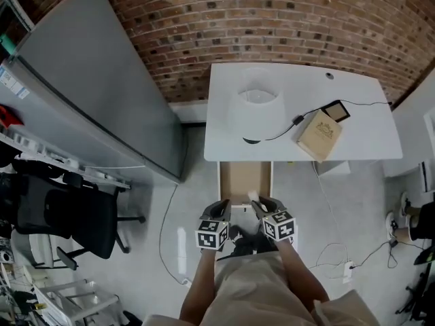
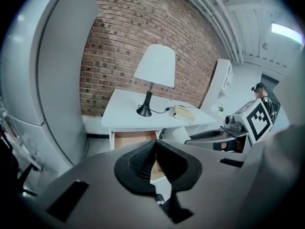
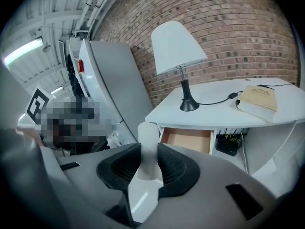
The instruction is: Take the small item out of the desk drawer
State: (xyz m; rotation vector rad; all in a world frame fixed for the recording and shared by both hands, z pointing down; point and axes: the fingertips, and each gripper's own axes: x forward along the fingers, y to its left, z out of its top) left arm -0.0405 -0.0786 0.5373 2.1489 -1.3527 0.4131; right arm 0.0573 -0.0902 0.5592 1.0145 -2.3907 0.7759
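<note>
The wooden desk drawer (image 1: 243,178) stands pulled out from under the white desk (image 1: 367,145), and what I see of its inside is bare. In front of it, my right gripper (image 1: 261,205) is shut on a small white cylinder (image 1: 253,197). In the right gripper view that small item (image 3: 147,147) stands upright between the black pads of my right gripper (image 3: 148,157), with the drawer (image 3: 188,138) beyond. My left gripper (image 1: 220,209) is beside it, left of the drawer's front. In the left gripper view my left gripper (image 2: 156,146) is shut with nothing in it.
On the desk are a white lamp (image 1: 253,106), a tan book (image 1: 319,135) and a dark tablet (image 1: 338,110) with a cable. A tall grey cabinet (image 1: 88,87) stands at the left, a black office chair (image 1: 75,216) below it. Cables (image 1: 340,260) lie on the floor at the right.
</note>
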